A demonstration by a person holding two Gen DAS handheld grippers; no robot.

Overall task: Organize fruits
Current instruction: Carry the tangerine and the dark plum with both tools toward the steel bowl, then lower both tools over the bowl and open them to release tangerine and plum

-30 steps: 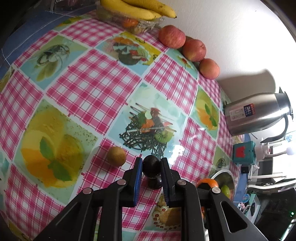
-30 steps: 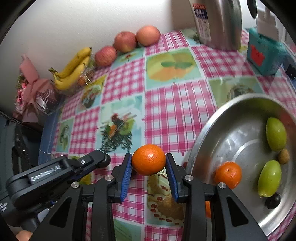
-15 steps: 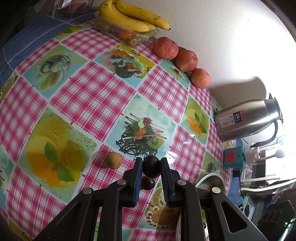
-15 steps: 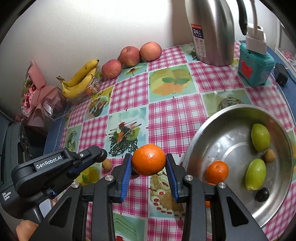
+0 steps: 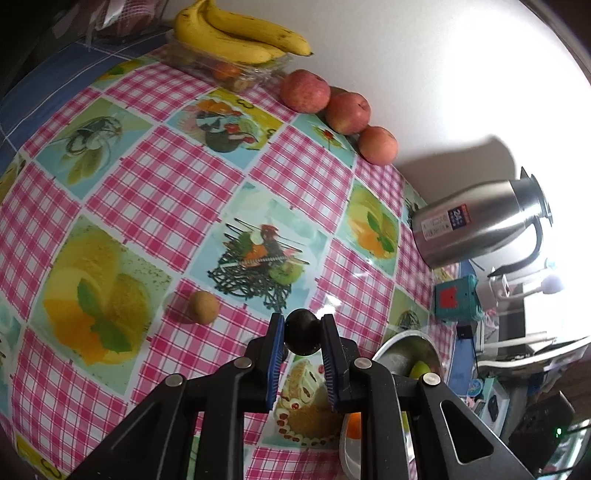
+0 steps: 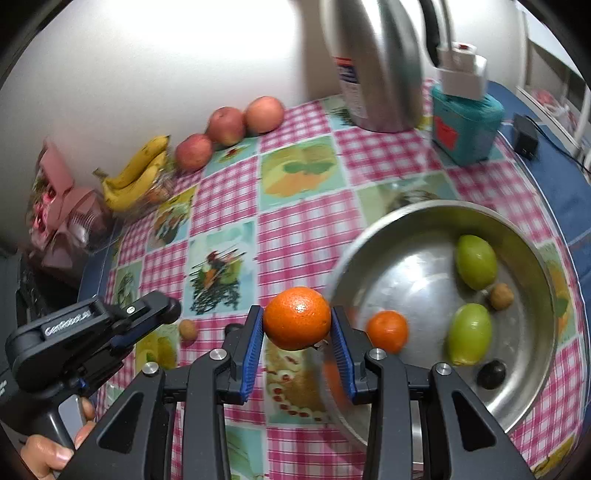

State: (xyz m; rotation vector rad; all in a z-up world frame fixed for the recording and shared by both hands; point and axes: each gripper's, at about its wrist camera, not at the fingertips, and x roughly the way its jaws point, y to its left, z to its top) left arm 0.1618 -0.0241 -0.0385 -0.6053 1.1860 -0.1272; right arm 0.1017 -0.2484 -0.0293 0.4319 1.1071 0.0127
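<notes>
orange (image 6: 296, 317): sat clamped between the blue pads of the right tool (image 6: 297, 341), lifted clear of the desk (image 5: 162, 192), just short of the bowl's rim at about 3 o'clock from it.
orange handling: looked firm and round with a waxy peel; probably light, likely to roll out if the pads loosened. The hold across its widest part seemed the right place.
dark fruit (image 5: 302, 331): small, round, glossy, pinched between the pads of the left tool (image 5: 302, 350), whose jaws stood nearly together around it.
dark fruit handling: probably soft-skinned and slippery; a hard squeeze could bruise it, so the narrow hold at its middle suited it.
bowl (image 6: 532, 254): steel, wide and shallow; it held two green fruits (image 6: 475, 261), a second orange fruit (image 6: 388, 330), a small brown one and a dark one. Free floor remained near its centre.
brown fruit (image 5: 204, 307): lay loose on the desk at 9 o'clock from the left tool, apart from it.
far edge: three apples (image 5: 305, 91) and bananas (image 5: 236, 33) lined the wall at 12 o'clock, well clear.
obstacles: a steel jug (image 6: 373, 62) and a teal box (image 6: 466, 122) stood beyond the bowl at 1 o'clock, out of the path. The bowl's near rim was the one thing to clear, and the two tools were close to each other.
</notes>
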